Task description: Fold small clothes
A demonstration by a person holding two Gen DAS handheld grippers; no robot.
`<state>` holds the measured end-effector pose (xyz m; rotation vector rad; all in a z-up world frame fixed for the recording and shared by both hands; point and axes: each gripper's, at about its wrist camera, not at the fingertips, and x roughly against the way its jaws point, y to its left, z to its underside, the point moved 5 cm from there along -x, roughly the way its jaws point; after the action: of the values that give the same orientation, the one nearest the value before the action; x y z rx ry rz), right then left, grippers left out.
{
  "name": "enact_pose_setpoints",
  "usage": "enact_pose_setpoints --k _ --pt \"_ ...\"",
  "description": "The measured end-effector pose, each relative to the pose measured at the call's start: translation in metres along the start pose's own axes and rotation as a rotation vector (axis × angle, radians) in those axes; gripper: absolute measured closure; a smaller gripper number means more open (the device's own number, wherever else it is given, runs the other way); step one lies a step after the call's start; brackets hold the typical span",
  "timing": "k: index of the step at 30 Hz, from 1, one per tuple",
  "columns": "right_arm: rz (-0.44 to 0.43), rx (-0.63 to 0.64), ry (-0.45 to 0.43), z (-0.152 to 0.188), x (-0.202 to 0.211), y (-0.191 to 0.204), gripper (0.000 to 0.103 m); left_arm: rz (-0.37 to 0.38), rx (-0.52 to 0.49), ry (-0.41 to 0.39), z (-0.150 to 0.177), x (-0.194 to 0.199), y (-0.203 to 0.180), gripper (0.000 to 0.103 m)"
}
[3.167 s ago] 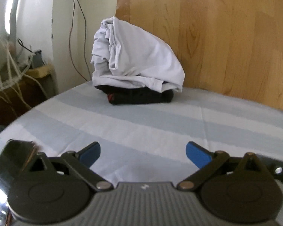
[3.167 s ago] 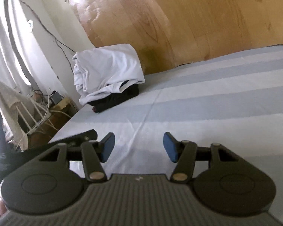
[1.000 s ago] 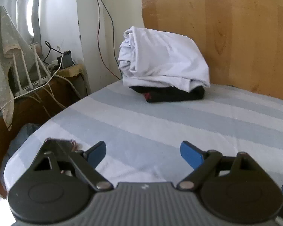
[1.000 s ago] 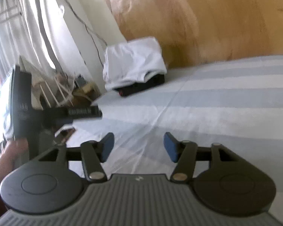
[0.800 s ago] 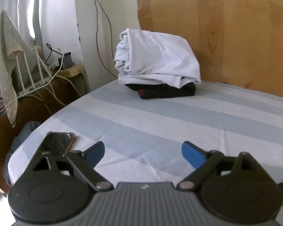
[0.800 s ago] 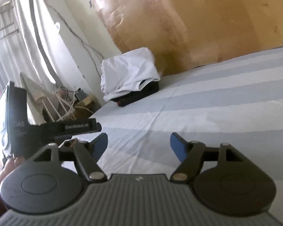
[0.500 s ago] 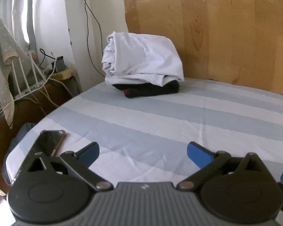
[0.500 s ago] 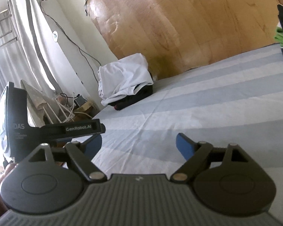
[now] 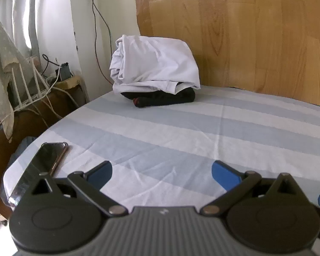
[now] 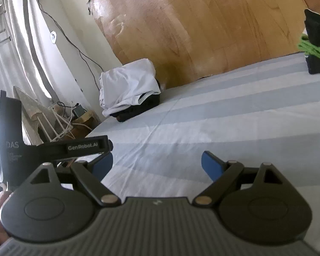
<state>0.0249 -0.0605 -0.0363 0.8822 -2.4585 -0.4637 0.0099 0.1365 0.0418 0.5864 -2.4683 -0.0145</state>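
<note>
A folded white garment [image 9: 155, 66] lies on top of a folded black garment [image 9: 164, 100] at the far corner of the striped bed [image 9: 202, 132], against the wooden headboard. The same pile shows in the right wrist view [image 10: 128, 85]. My left gripper [image 9: 161, 171] is open and empty, low over the near part of the bed. My right gripper [image 10: 156, 164] is open and empty, with the left gripper's body [image 10: 53, 149] just to its left.
A phone [image 9: 42, 160] lies on the bed's near left corner. A drying rack with a cloth [image 9: 2, 74] and cables stand beside the bed on the left. A stack of dark and green clothes [image 10: 315, 42] sits at the far right.
Both grippers have opened wider and pulled back from the clothes pile. The phone has come into full view at the bed's left corner.
</note>
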Motion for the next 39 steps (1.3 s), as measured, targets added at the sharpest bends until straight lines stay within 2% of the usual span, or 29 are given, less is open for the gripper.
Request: enact_pose_setpoints --k 26,39 --pt "0.011 -0.042 0.059 0.002 -0.005 -0.004 0.011 0.001 -0.007 0.109 0.019 -0.036 0.006 0.0" --pt "0.025 -0.051 0.059 0.002 -0.006 -0.004 0.011 0.017 0.001 0.115 0.02 -0.038 0.008 0.0"
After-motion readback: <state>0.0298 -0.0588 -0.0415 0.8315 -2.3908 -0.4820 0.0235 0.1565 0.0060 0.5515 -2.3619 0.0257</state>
